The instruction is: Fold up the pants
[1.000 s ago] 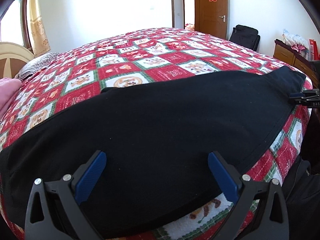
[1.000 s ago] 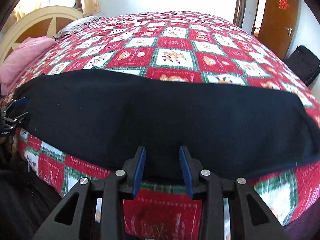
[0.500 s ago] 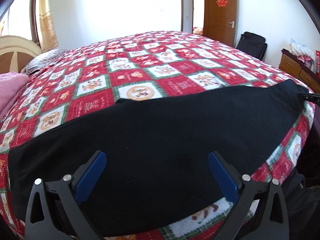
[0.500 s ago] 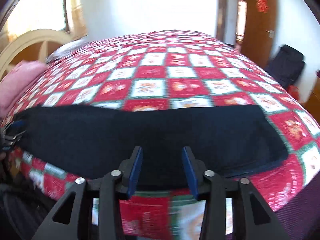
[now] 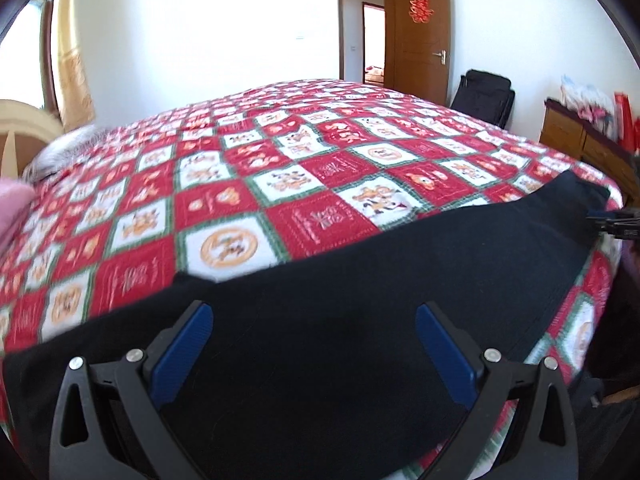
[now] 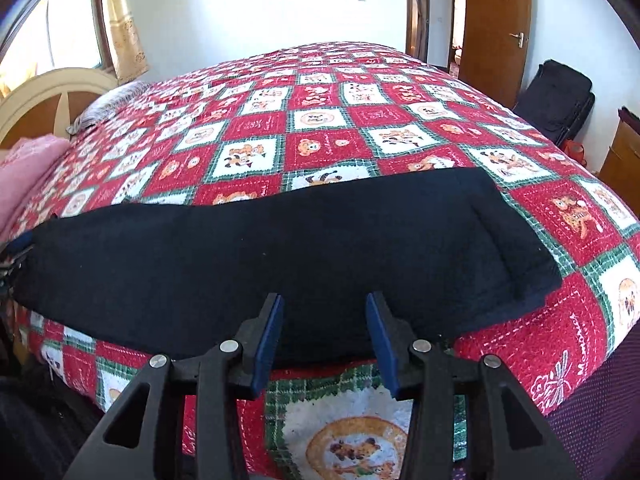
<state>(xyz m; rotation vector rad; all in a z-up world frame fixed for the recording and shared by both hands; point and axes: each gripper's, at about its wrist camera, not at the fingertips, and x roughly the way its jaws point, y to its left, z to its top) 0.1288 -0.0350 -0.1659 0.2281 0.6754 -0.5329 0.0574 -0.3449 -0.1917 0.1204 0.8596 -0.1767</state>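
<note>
Black pants (image 5: 360, 300) lie flat in a long strip along the near edge of the bed, also in the right wrist view (image 6: 280, 248). My left gripper (image 5: 312, 316) is wide open, hovering over the pants near one end, holding nothing. My right gripper (image 6: 324, 304) is part open, its fingertips at the near edge of the pants close to the hem end (image 6: 516, 248), with no cloth pinched. The right gripper's tip (image 5: 616, 226) shows at the far right of the left wrist view. The left gripper's tip (image 6: 14, 256) shows at the left edge of the right wrist view.
The bed wears a red, white and green checked quilt (image 6: 320, 120). A pink cloth (image 6: 24, 176) and a headboard (image 6: 52, 96) are at the left. A black bag (image 6: 556, 100), a wooden door (image 6: 496, 20) and a wooden cabinet (image 5: 580, 136) stand at the right.
Both cameras have shifted along the bed edge, and the right wrist view now shows the hem end of the pants closer. The right jaws have opened slightly. The pants lie as before.
</note>
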